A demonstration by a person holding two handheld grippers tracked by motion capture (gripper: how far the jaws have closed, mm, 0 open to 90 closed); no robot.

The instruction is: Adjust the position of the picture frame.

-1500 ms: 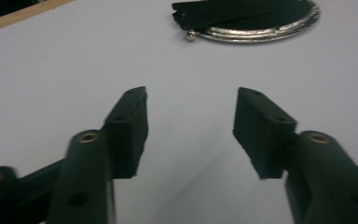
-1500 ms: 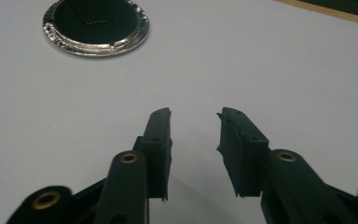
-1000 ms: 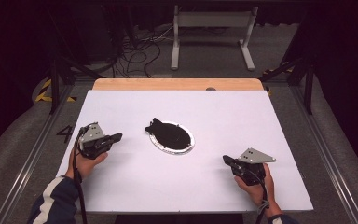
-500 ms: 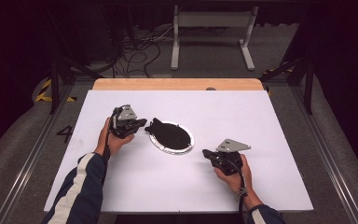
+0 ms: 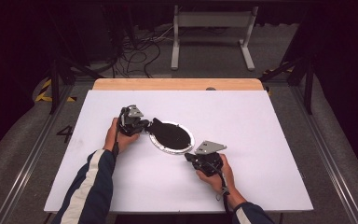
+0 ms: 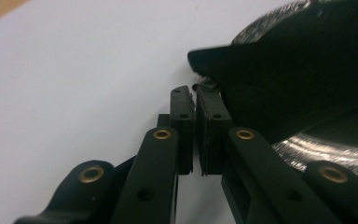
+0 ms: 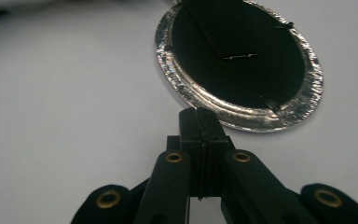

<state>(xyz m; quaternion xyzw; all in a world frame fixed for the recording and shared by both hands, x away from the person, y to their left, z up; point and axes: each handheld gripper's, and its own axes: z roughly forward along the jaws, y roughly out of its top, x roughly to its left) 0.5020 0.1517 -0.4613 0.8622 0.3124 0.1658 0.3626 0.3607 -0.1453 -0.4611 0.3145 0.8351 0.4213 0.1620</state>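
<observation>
Black fabric lies over a silver-rimmed oval plate near the middle of the white counter, with a pointed flap of the cloth sticking out past the rim toward the left gripper. In the right gripper view the plate's crinkled foil-like rim rings the dark cloth. The left gripper sits at that flap; in the left gripper view its fingers are nearly closed, a thin slit between the pads, their tips touching the edge of the cloth; I cannot tell whether any cloth is pinched. The right gripper rests just beside the plate's near rim, its fingers pressed together on nothing, tips just short of the rim.
</observation>
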